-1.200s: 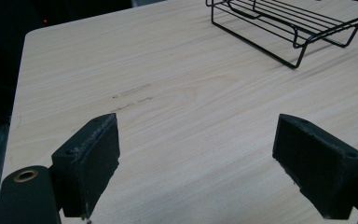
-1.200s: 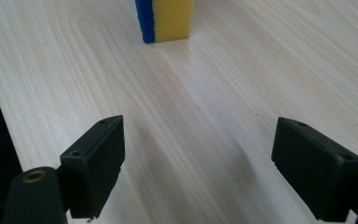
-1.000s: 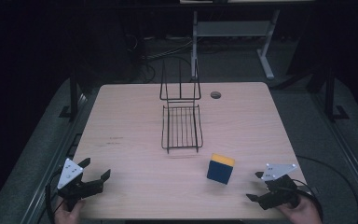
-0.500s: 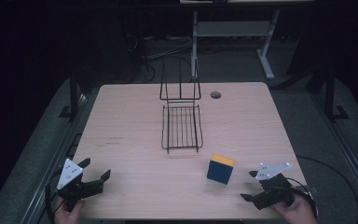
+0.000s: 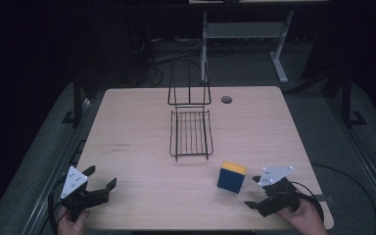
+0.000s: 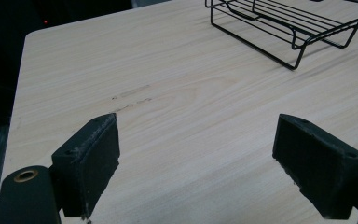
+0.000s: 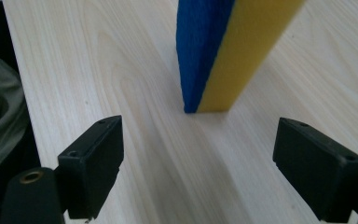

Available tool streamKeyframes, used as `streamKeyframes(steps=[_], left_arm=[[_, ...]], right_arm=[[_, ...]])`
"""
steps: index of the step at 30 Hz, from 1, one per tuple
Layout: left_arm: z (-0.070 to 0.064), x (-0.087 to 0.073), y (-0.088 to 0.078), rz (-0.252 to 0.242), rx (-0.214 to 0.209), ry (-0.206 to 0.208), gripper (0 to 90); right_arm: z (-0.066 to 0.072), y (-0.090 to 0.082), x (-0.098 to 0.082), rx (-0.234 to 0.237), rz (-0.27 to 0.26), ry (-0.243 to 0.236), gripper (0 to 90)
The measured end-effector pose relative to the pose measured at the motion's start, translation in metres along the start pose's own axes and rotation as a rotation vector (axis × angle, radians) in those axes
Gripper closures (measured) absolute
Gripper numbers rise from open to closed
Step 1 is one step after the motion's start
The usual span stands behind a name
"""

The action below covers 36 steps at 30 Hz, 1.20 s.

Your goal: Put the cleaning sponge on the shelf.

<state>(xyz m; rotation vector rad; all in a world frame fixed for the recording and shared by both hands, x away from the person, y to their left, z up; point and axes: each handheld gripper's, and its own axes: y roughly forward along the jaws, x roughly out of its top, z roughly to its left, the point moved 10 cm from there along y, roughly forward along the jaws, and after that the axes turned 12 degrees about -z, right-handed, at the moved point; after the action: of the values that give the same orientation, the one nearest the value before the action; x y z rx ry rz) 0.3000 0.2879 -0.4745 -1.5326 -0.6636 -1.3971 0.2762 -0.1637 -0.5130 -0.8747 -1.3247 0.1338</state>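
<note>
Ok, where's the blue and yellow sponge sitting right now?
In the high view the sponge stands on edge on the table's near right part, just left of the right gripper and nearer the person than the wire rack.

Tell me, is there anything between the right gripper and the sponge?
Nothing visible. The right gripper is open, and bare table lies between it and the upright sponge.
</note>
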Motion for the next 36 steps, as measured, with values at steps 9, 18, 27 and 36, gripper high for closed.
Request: streamKeyframes(steps=[9,18,27,36], left_arm=[[0.000,0.000,0.000,0.001,0.001,0.000,14.1],[0.000,0.000,0.000,-0.002,0.000,-0.002,14.1],[0.000,0.000,0.000,-0.001,-0.001,-0.001,14.1],[0.000,0.000,0.001,-0.002,-0.002,-0.004,14.1]], right_arm=[[-0.002,0.010,0.011,0.008,0.002,-0.014,15.9],[-0.008,0.015,0.024,0.010,0.002,-0.019,16.4],[-0.009,0.023,0.031,0.017,0.008,-0.018,17.0],[-0.009,0.028,0.036,0.025,0.011,-0.016,24.1]])
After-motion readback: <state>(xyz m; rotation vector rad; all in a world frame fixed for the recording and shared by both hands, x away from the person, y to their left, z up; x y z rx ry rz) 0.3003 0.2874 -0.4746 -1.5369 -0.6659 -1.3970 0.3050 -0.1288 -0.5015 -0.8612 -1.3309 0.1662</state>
